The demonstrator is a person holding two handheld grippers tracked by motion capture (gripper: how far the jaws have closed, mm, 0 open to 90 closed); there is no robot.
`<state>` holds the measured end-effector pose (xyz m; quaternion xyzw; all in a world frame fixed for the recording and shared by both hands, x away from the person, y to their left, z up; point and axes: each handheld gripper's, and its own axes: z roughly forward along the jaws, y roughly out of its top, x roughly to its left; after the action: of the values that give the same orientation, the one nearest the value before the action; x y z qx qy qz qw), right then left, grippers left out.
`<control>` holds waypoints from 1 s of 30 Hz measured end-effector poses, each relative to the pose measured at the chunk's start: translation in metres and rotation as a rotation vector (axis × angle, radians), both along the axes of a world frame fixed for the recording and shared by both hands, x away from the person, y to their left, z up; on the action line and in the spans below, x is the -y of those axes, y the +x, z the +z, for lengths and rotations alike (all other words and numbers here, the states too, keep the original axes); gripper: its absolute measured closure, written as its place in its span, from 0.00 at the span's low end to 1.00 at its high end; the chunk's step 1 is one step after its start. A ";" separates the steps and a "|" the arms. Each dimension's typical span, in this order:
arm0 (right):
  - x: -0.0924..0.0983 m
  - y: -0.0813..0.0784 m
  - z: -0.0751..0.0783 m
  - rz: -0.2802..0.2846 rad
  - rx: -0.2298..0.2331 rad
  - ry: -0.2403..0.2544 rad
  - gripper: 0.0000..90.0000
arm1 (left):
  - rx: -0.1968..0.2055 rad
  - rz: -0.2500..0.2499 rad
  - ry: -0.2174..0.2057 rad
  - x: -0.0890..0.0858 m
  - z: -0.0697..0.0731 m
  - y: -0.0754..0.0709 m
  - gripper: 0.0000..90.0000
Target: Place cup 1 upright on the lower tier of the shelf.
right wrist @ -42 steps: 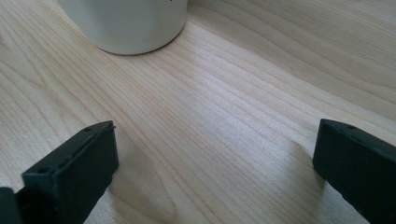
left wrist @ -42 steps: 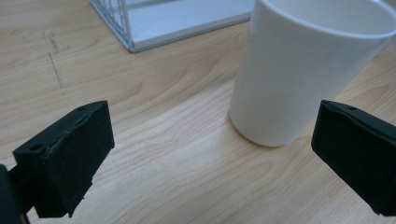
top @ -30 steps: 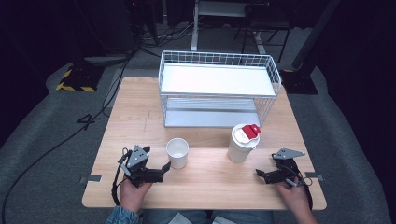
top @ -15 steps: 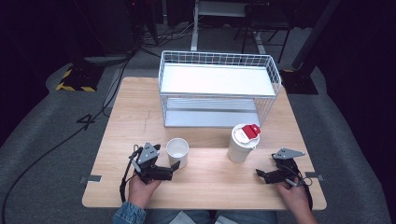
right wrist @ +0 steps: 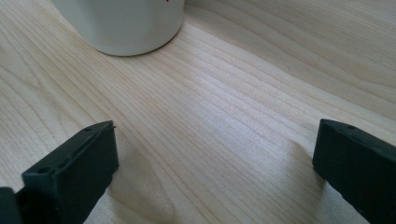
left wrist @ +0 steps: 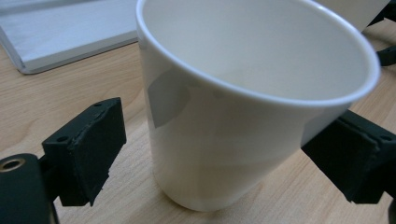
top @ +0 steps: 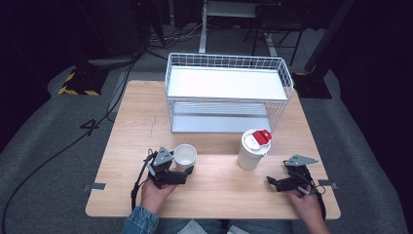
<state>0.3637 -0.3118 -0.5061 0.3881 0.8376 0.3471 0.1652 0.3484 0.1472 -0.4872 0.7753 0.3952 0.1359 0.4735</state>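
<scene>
Setting: a wooden table [top: 219, 195] under a fixed overhead camera, with dark floor and cables beyond its far edge.

Open cup: a white paper cup [top: 185, 156] without a lid stands upright near the front left of the table, between the jaws of the left gripper [top: 186, 172].

Left gripper: held in the person's left hand [top: 155, 194], it lies low over the table and points toward the right. Its jaws have just been closing around the cup. In the left gripper view the right jaw sits against the cup [left wrist: 243, 116] wall, while a slim gap shows between the left jaw and the wall, so the cup is framed but not yet clamped.

Lidded cup: a taller white cup [top: 252, 150] with a white lid and a red tab stands upright to the right of the open cup, well apart from it, in front of the rack.

Right gripper: the right gripper [top: 271, 182], held in the right hand [top: 306, 205] at the front right corner, points toward the lidded cup [right wrist: 126, 23]. Its jaws stand wide apart over bare wood with nothing between them.

Rack: a white wire rack [top: 229, 85] with two shelves sits at the far middle of the table.
</scene>
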 end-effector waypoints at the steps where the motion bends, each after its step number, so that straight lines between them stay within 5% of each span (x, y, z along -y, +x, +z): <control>1: 0.000 0.000 0.000 -0.001 0.000 0.000 0.00 | -0.003 -0.002 0.004 0.001 -0.001 0.001 0.10; 13: 0.000 0.000 0.000 -0.002 0.001 -0.002 0.00 | -0.027 -0.009 0.035 0.010 -0.009 0.007 0.16; 30: 0.000 0.000 0.000 -0.001 0.000 0.000 0.00 | 0.023 -0.011 0.081 0.012 -0.006 0.003 0.24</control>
<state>0.3637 -0.3117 -0.5061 0.3885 0.8374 0.3471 0.1655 0.3511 0.1348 -0.4934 0.7944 0.3796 0.1580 0.4471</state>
